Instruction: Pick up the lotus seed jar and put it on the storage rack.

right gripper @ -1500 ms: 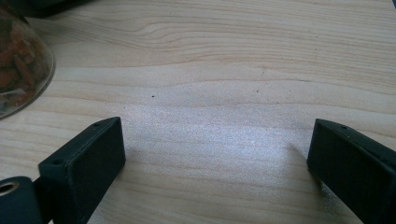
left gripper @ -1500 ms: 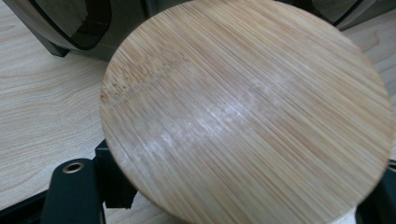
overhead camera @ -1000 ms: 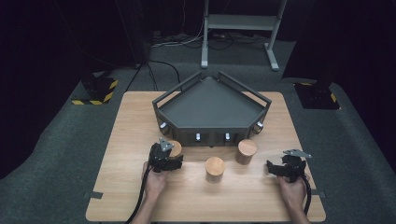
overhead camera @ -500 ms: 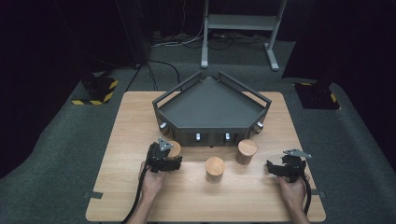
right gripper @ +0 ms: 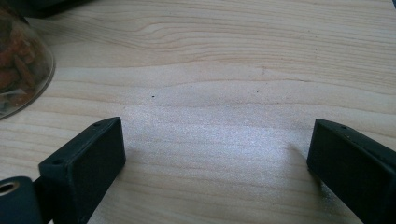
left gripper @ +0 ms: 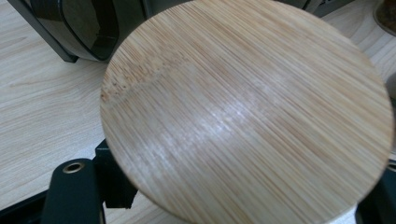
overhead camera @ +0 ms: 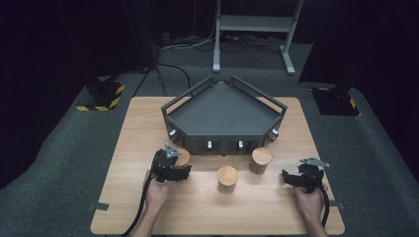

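Left hand-held gripper (overhead camera: 174,165) at about 8 o'clock of the table (overhead camera: 148,123), jaws clamped on a jar with a bamboo lid (overhead camera: 181,157), just in front of the tray's left corner. The left gripper view puts the round lid (left gripper: 247,107) close up, jaws dark at the bottom corners on either side of it, the tray's dark corner (left gripper: 79,28) right behind; whether the jar's base is off the table cannot be told.

Right hand-held gripper (overhead camera: 302,177) at about 4 o'clock, low over the wood, jaws wide, nothing between them. The right gripper view shows bare wood grain between the two black fingers (right gripper: 84,163), plus the glass side of a jar (right gripper: 21,60) with brownish contents at the left edge; the high view gives just lids, no contents.

Two more lidded jars in the high view: one (overhead camera: 228,177) at 6 o'clock, centre front, another (overhead camera: 261,159) near 5 o'clock, just in front of the tray. They stand apart from each other and from both grippers.

Dark five-sided tray (overhead camera: 222,111) with rails sits at the table's centre toward 12 o'clock, inside empty.

Table is light wood, standing on grey carpet. Room dark; a metal stand (overhead camera: 254,29) and cables at 12 o'clock, yellow-black striped bases (overhead camera: 101,96) at 10 and 2 o'clock.
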`<state>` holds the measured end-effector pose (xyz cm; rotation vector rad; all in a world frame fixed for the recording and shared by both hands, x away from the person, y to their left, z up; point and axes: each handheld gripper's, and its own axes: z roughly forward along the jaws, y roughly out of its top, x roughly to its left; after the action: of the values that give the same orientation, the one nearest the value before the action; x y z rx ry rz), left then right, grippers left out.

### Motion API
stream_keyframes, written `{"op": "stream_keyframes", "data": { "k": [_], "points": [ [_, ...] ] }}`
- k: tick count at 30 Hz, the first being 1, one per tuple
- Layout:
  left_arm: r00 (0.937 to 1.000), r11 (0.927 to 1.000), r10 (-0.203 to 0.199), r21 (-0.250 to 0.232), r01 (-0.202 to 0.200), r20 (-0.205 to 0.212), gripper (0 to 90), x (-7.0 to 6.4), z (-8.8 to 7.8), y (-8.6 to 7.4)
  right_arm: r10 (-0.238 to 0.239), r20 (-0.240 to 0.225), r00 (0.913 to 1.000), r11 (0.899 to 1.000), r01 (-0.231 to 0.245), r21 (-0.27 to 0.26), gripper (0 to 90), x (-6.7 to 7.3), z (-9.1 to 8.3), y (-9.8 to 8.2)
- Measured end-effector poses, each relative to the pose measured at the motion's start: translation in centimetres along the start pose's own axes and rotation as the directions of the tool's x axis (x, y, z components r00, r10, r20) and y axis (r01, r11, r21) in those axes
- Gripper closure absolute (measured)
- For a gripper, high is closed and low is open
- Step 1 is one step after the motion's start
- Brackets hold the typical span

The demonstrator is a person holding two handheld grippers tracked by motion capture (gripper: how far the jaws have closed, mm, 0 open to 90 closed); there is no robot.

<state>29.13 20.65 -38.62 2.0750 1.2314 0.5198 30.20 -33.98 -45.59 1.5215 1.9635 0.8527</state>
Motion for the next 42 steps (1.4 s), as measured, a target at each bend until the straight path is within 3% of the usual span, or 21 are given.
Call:
{"op": "stream_keyframes", "data": {
  "k": [22,42],
  "points": [
    [0.9988,0.9988,0.033,0.035,-0.034,0.035,25.4,0.4,-1.7,1.7,0.000,0.000,1.0000,1.000,0.000,0.000,3.7,0.0,0.0,0.0],
    [0.9938,0.9969,0.066,0.037,-0.070,0.089,25.4,0.5,-4.6,5.5,0.000,-0.001,1.0000,1.000,0.000,-0.001,3.8,0.0,0.0,0.0]
  ]
}}
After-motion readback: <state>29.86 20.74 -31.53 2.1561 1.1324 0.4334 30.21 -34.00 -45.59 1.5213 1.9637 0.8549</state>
